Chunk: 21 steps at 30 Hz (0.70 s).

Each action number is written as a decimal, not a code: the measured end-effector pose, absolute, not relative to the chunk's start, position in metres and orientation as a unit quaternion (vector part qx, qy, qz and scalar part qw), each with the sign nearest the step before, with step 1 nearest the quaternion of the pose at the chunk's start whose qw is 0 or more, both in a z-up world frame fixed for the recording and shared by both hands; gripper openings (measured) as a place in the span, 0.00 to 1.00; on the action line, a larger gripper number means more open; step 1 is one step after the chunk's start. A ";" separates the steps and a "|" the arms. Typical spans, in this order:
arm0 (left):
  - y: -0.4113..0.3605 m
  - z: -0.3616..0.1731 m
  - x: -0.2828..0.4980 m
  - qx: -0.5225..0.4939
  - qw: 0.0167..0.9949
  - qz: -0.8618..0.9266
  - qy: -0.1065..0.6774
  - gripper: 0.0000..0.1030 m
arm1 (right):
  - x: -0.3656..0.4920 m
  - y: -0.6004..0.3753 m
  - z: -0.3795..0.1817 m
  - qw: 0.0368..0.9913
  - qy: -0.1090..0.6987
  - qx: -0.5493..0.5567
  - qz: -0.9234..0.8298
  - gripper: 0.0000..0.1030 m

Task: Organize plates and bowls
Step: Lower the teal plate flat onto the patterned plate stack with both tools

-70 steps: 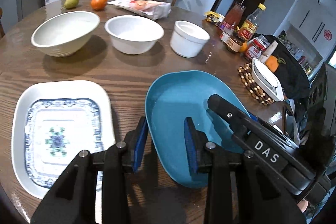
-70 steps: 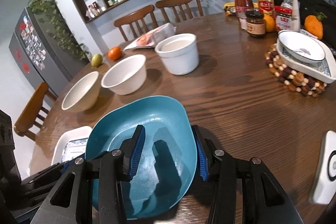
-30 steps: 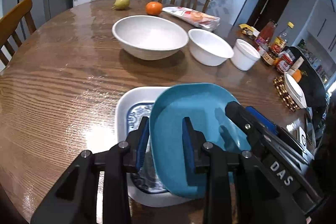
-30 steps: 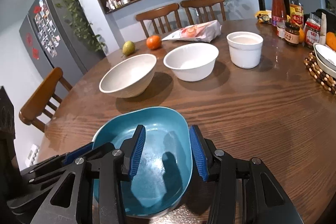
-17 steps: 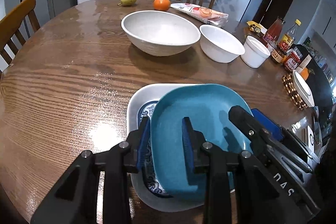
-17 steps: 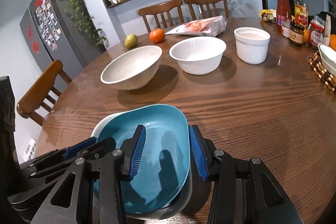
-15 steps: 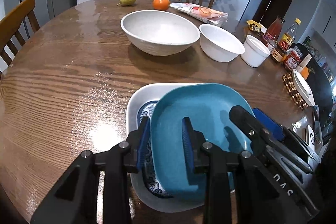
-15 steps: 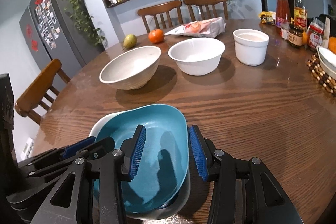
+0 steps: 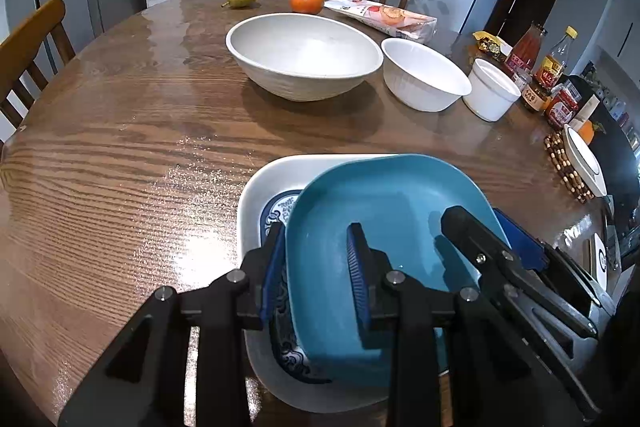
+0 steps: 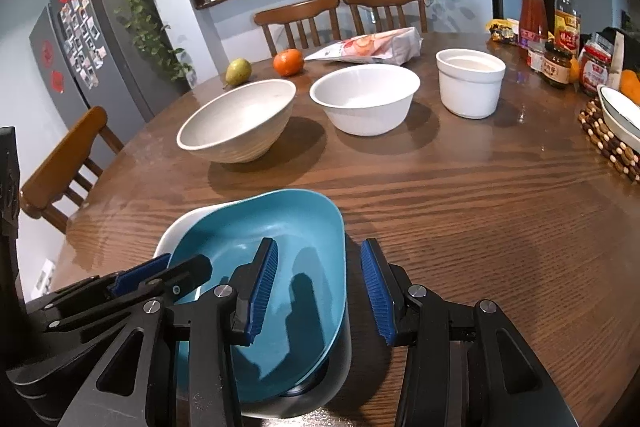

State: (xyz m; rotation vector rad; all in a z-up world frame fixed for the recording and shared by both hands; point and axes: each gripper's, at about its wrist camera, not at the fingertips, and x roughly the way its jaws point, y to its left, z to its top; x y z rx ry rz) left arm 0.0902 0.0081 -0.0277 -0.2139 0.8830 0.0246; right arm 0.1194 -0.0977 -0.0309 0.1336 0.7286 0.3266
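The blue plate [image 9: 384,211] now lies over the white patterned plate [image 9: 256,195], at about six o'clock on the round wooden table [image 9: 120,155], though it looks tilted and shifted toward three o'clock rather than seated square — the patterned rim shows only along its nine o'clock side. The left gripper [image 9: 318,267] is clamped on the blue plate's near-left rim, one pad under the edge and one inside the well. The right gripper [image 10: 320,277] straddles the plate's right rim with its fingers set a little wider; one pad sits inside the well, the other outside the edge, and it appears to be holding too, though the outer pad's contact is hard to confirm. By this reading the plate stacking is nearly done: what is left there is to settle the blue plate flat and let go. The bowls are untouched — the large white bowl [image 10: 236,123] at eleven o'clock, the medium white bowl [image 10: 364,99] at twelve and the small white pot [image 10: 470,83] at one o'clock stand apart in a row, probably still to be nested. So the task is judged roughly halfway.
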 end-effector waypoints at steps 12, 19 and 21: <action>0.006 -0.031 0.094 -0.093 0.896 0.020 0.433 0.27 | 0.121 -0.096 -0.036 0.918 0.359 0.060 0.155 0.46; 0.007 -0.032 0.095 -0.091 0.895 0.021 0.437 0.29 | 0.120 -0.097 -0.037 0.920 0.359 0.056 0.149 0.46; 0.006 -0.033 0.095 -0.090 0.895 0.021 0.437 0.29 | 0.120 -0.097 -0.037 0.919 0.360 0.056 0.148 0.46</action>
